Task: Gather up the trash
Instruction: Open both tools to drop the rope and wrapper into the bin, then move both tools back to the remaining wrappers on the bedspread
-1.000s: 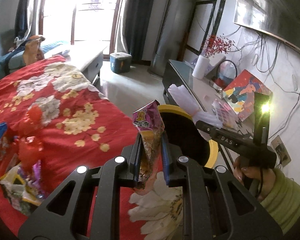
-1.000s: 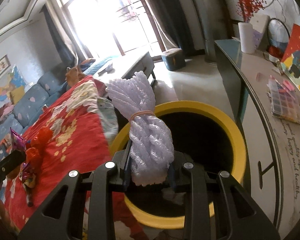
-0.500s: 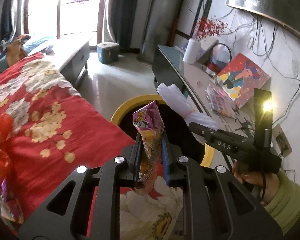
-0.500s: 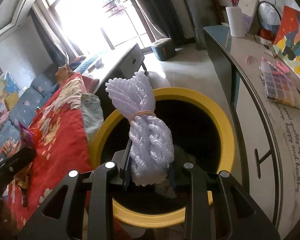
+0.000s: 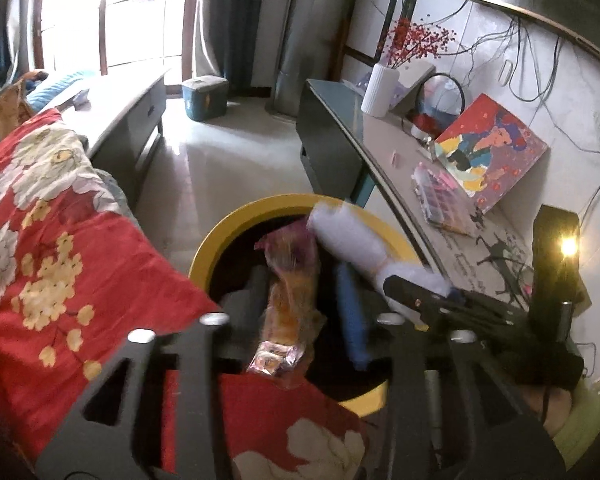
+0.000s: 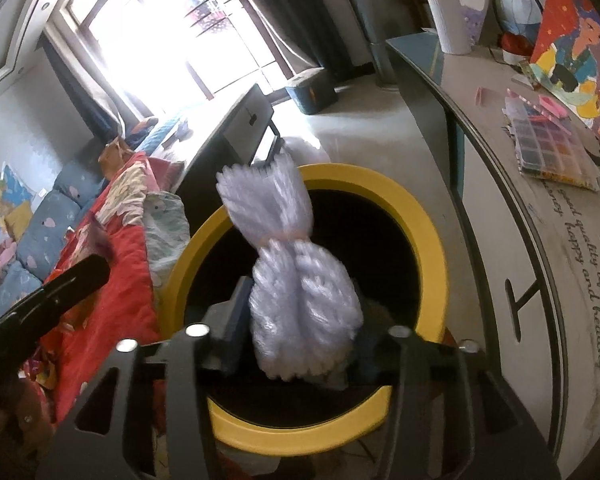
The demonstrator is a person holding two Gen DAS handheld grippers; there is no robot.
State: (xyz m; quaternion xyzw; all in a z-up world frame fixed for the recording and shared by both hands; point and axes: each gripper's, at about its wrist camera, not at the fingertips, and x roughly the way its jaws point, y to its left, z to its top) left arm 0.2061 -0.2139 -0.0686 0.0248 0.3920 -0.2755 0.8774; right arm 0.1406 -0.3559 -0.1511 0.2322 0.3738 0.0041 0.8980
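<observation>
The yellow-rimmed bin (image 5: pixel 236 232) with a dark inside stands between the red bed and the desk. My left gripper (image 5: pixel 304 308) hangs over its mouth, jaws opening. A pink and orange snack wrapper (image 5: pixel 292 300) is blurred and loose between the fingers, clear of the right pad. My right gripper (image 6: pixel 300 332) is also above the bin (image 6: pixel 432 240), jaws opening. The pale lilac foam bundle (image 6: pixel 296 280), tied with a band, tilts loose between its pads. The left wrist view shows that bundle (image 5: pixel 352 240) at the right gripper's (image 5: pixel 420 300) tip.
A red floral blanket (image 5: pixel 60 260) covers the bed to the left of the bin. To the right, a dark desk (image 5: pixel 380 152) carries a painting (image 5: pixel 492 152), a bead box (image 5: pixel 444 200) and a white vase (image 5: pixel 380 92). A teal box (image 5: pixel 204 96) sits on the floor beyond.
Both grippers moved over the bin's mouth and dropped lower. Both pairs of jaws spread apart, and the wrapper and the foam bundle came loose and tipped forward.
</observation>
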